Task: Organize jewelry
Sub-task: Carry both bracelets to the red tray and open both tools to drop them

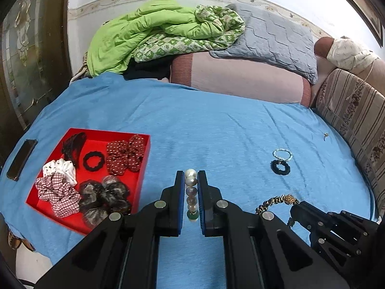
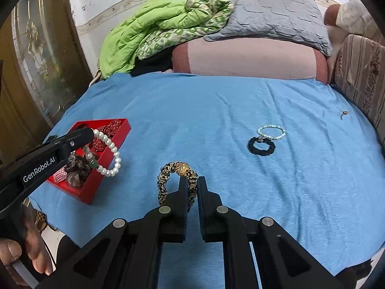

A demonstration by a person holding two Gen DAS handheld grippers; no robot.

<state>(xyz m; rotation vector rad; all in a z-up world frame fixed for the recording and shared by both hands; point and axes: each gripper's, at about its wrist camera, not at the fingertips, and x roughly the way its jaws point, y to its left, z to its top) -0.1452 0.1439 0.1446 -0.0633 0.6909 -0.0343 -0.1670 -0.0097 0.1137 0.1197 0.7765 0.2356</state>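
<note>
The left gripper (image 1: 191, 180) is nearly closed on a pearl bracelet (image 2: 108, 154), its pads pressing the bead strand from both sides. In its own view the beads run in a line between the fingers, so only the pinched part shows; the right wrist view shows the rest of the loop hanging free just over the near corner of the red tray (image 2: 89, 192). That position suggests the bracelet is about to go into the tray, which already holds scrunchies (image 1: 57, 187) and a black hair clip (image 1: 72, 145), sorted loosely by kind.

The right gripper (image 2: 192, 180) is likewise closed down on a leopard-print band (image 2: 163, 185) with a gold bead at the top. It pinches one side of the loop, and the other side stands out to the left, lifted off the blue bed sheet (image 2: 216, 110). Held so, the band keeps its shape and should drop cleanly.

Well apart on the sheet lie a small pearl bracelet (image 2: 271, 132) and a black scrunchie (image 2: 261, 145), touching each other and not yet collected. A tiny object (image 2: 343, 113) farther right is too small to identify; it may be an earring. A dark phone (image 1: 21, 159) lies beside the tray.

The tray's near edge is cut off behind the left gripper body, and whether the hanging bracelet touches the tray rim cannot be told.
</note>
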